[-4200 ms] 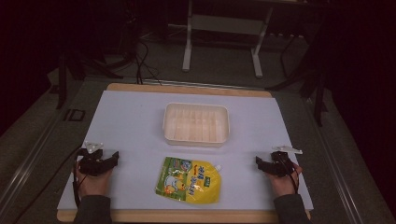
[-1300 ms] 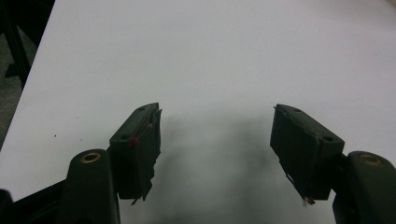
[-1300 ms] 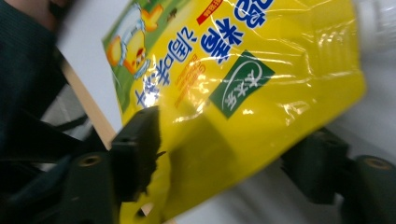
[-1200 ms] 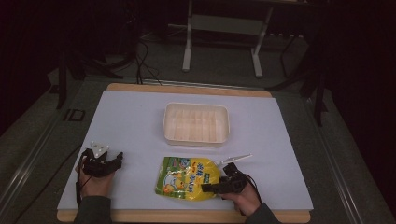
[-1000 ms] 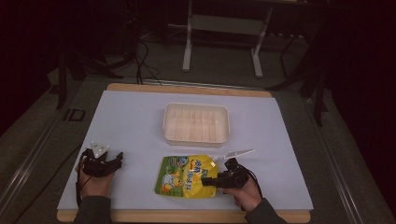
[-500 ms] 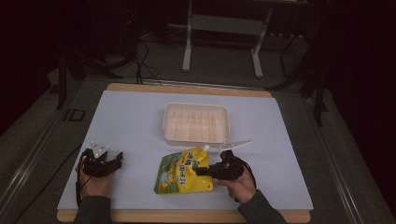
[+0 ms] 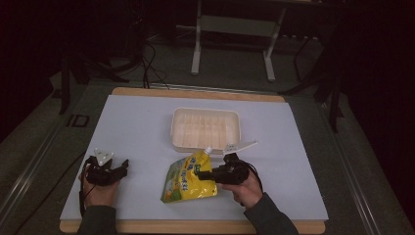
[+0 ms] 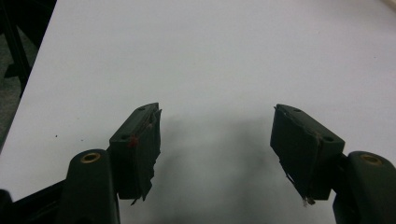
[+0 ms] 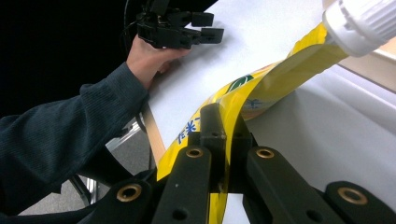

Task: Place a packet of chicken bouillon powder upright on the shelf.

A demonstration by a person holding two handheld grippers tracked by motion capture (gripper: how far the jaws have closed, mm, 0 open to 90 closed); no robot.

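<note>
Right tongs [image 7: 208, 175] clamped tight on the edge of the yellow-green printed plastic spout pouch [image 7: 188, 180]; in the right gripper view the yellow film [image 9: 261, 88] is pinched flat between the two black jaws. The jaws have just been closing, with the film between them.

Pouch hangs partly lifted: its white screw cap [image 7: 208, 150] is up and pointing away from the person, its bottom end low, at or near the white table [image 7: 137, 127]. Cannot tell whether the bottom edge touches.

Long axis runs from the lower end, nearest the person, up and forward to the cap. Grip sits on the pouch's right edge, about mid-length.

The cream rectangular plastic tray [image 7: 205, 128], compartmented, lies straight ahead of the right tongs, just beyond the cap. Cap nearly at its near rim, apart from it.

Left tongs [image 7: 121, 168] wide open, nothing between the jaws, low over bare table, well to the left of the pouch.

Judgement: tray is the likely destination. The right hand is far nearer and has the load. The move turns on carrying the pouch forward along its own long axis.
</note>
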